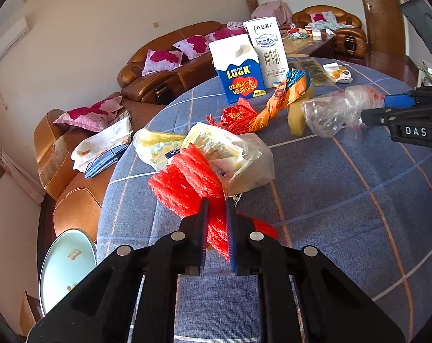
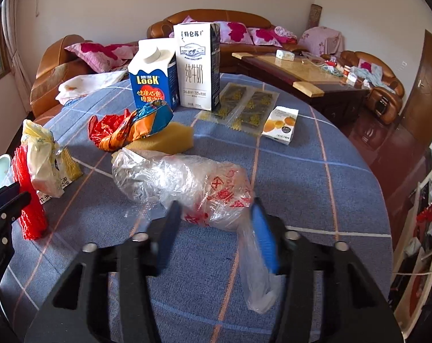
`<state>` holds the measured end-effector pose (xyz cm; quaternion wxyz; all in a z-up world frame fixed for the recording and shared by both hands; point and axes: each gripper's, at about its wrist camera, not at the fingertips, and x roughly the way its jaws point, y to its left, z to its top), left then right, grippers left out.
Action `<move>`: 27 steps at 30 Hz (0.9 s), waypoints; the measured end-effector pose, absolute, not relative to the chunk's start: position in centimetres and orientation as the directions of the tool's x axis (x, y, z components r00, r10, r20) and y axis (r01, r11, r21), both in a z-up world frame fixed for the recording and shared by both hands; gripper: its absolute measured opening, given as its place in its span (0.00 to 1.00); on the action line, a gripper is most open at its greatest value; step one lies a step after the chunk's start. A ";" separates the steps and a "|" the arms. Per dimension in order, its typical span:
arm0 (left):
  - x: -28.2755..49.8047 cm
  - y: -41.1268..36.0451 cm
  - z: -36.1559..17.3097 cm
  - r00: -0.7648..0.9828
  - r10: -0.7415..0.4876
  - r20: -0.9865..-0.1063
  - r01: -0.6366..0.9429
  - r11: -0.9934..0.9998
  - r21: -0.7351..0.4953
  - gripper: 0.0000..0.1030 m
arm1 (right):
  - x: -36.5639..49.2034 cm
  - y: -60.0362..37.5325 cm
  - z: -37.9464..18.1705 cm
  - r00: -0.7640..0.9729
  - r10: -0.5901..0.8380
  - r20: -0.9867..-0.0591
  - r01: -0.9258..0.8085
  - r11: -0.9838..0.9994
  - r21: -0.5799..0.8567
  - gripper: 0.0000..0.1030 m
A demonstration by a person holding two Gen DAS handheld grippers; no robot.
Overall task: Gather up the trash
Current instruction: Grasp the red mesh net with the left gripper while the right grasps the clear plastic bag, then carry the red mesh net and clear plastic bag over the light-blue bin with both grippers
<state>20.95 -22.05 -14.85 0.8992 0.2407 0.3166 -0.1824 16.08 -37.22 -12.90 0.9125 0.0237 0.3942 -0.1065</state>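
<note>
Your left gripper has its fingers pinched on the soft, springy red foam netting at the counter's left edge, while your right gripper's fingers straddle the light, slippery clear plastic bag mid-counter, so grip bunched folds.

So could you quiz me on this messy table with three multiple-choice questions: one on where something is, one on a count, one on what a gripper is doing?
1. Where is the tall white milk carton?
A. Next to the blue Look carton
B. On the sofa
C. On the floor

2. How many cartons stand upright on the table?
A. One
B. Two
C. Four

3. What is the left gripper doing?
A. Shut on the red foam net
B. Hanging open over bare cloth
C. Holding a carton

Answers: 1 A, they stand side by side; 2 B, only those two stand; 3 A, its pads pinch the red mesh.
</note>
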 end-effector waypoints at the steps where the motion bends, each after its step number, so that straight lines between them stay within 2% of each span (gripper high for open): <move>1: 20.9 -21.9 -14.6 0.731 -0.181 -0.658 0.483 0.818 0.312 0.10 | 16.0 -37.1 -12.9 0.667 -0.165 -0.726 0.204 0.978 -0.036 0.32; 5: 20.2 -21.0 -13.4 0.742 -0.199 -0.640 0.480 0.824 0.301 0.09 | 15.4 -36.8 -12.6 0.683 -0.155 -0.713 0.199 0.980 -0.022 0.19; 9: 18.9 -19.8 -11.5 0.775 -0.206 -0.598 0.456 0.836 0.304 0.09 | 14.1 -36.4 -12.0 0.716 -0.157 -0.680 0.207 0.978 -0.008 0.14; 17: 16.8 -17.7 -8.4 0.827 -0.202 -0.525 0.413 0.851 0.324 0.09 | 11.0 -35.0 -9.8 0.776 -0.166 -0.609 0.220 0.975 0.014 0.13; 27: 16.5 -14.0 -7.5 0.855 -0.149 -0.497 0.333 0.892 0.305 0.09 | 9.8 -31.8 -8.7 0.821 -0.148 -0.552 0.201 0.979 0.037 0.13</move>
